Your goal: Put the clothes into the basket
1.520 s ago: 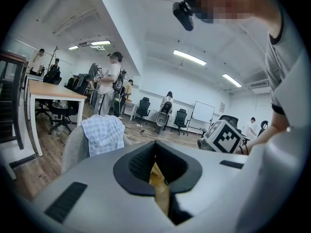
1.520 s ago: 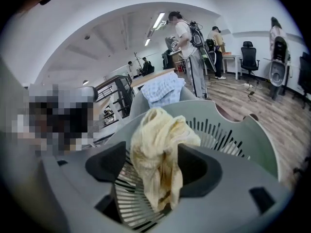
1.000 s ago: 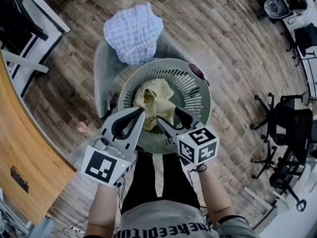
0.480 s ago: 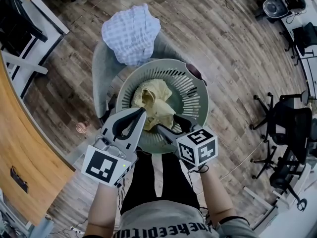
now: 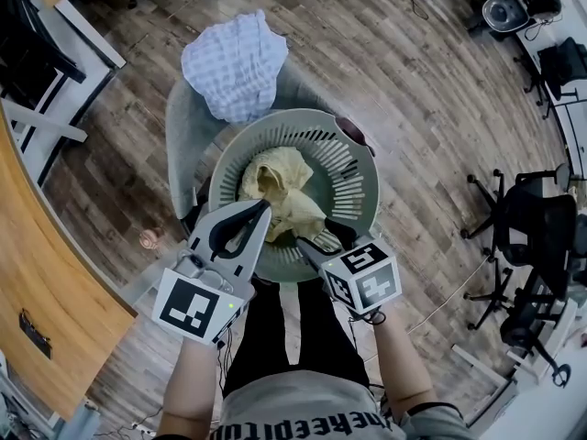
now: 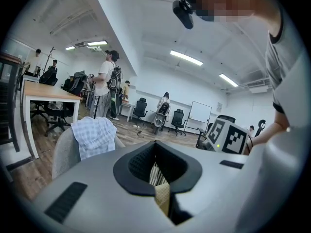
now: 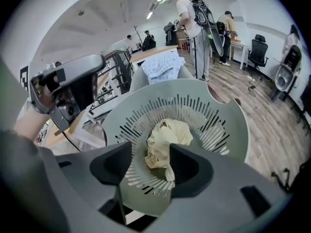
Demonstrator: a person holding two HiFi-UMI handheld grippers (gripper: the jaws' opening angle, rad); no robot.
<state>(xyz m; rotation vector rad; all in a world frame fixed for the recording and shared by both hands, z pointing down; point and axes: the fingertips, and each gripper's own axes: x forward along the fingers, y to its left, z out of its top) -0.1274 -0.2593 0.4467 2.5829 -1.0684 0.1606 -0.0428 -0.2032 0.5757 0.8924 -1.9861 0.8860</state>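
The right gripper [image 5: 323, 235], its jaws just narrowed yet apart on nothing, hangs over the laundry basket [image 5: 359, 177], where the crumpled yellow garment [image 5: 280, 186] lies. The left gripper [image 5: 262, 211] is clenched and empty. The checked shirt [image 5: 237, 67] drapes the chair [image 5: 183, 126] beyond. It looks soft and light, probably best pinched at a raised fold.

Illumination is bright and even, supplied by ceiling light strips [image 6: 187, 57] visible in the left gripper view; the wood floor [image 5: 394, 81] shows only soft, faint shadows. Both gripper views exhibit strong fisheye distortion with black corners, and the left gripper [image 6: 155, 144] housing nearest the lens is out of focus.
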